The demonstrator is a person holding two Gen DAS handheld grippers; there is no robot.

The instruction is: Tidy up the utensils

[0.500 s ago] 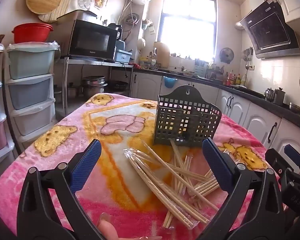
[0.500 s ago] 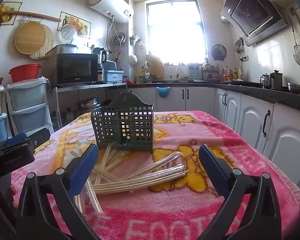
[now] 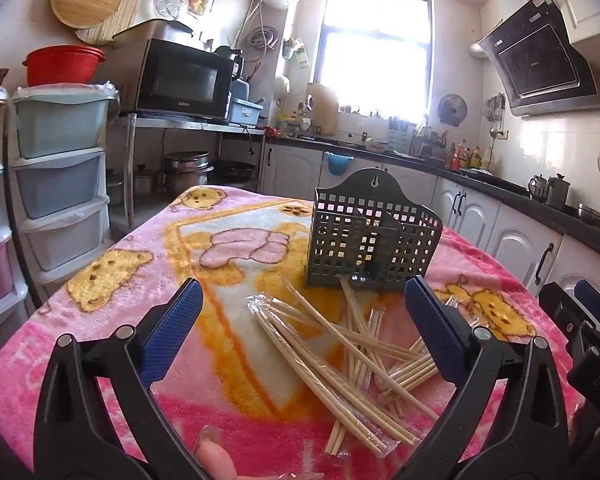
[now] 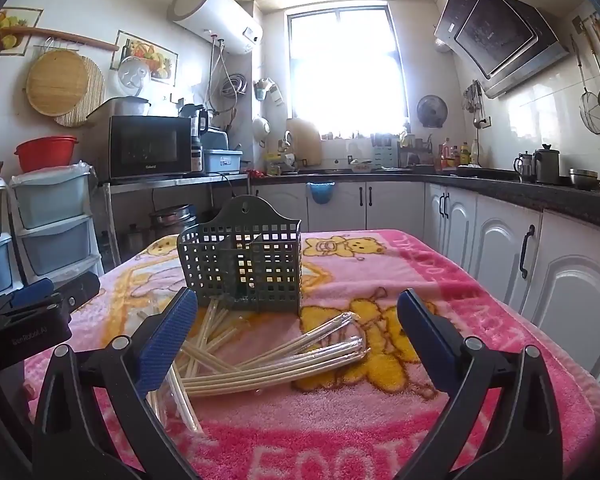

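Both tools stand at full spread and carry nothing. In the left wrist view we see the left gripper (image 3: 300,320) with its blue pads (image 3: 172,332) wide apart above the pink blanket (image 3: 140,280); in the right wrist view the right gripper (image 4: 296,332) is equally wide and empty.

Outward from the left gripper, the loose chopsticks (image 3: 352,356) lie just ahead and somewhat toward its right finger, fanned in a crossed heap. The wrapped pairs (image 3: 312,364) run diagonally, from upper left near the blanket's centre down toward the right. Seen from the right gripper, the same heap (image 4: 260,364) lies ahead and toward its left finger, and its wrapped pairs lie nearly crosswise to the fingers.

Beyond the heap stands the grey slotted holder (image 3: 370,240), upright, with a few stick ends touching its base. From the right it appears ahead and left of centre (image 4: 244,264).

We judge that the heap lies between the two tools, about equally near to each. We judge the right gripper better placed, since the sticks cross its closing line; the left would need a turn of the wrist.
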